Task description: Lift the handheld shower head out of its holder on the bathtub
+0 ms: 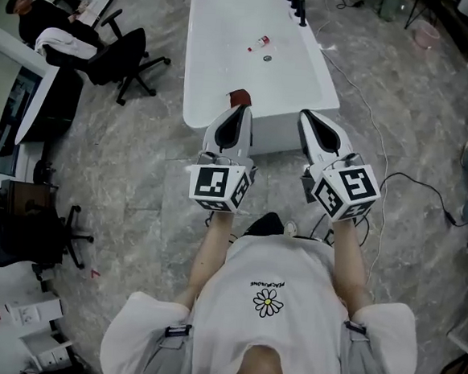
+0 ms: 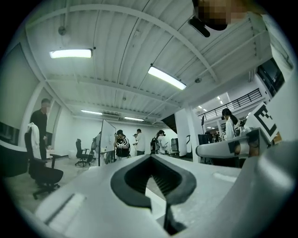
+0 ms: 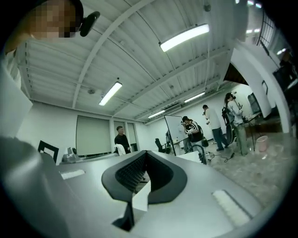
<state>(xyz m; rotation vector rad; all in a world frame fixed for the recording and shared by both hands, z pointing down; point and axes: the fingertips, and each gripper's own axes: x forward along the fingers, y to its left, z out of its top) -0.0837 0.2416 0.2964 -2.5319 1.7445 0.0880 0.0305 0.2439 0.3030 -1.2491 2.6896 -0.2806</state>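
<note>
Left hand-held gripper point(image 1: 240, 110) and right hand-held gripper point(image 1: 310, 117): jaws closed and empty, as the gripper views show. Only the head view shows the bathtub point(image 1: 228, 61), with both grippers at its near end. Shower head point(image 1: 300, 10) sits among dark fittings on the far rim, well apart; its axis is too small to read.

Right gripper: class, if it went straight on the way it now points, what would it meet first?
Probably the bathtub: the right gripper aims at its near end. Height is unclear in these views; held level, the gripper may clear the rim and pass above the tub instead.
</note>
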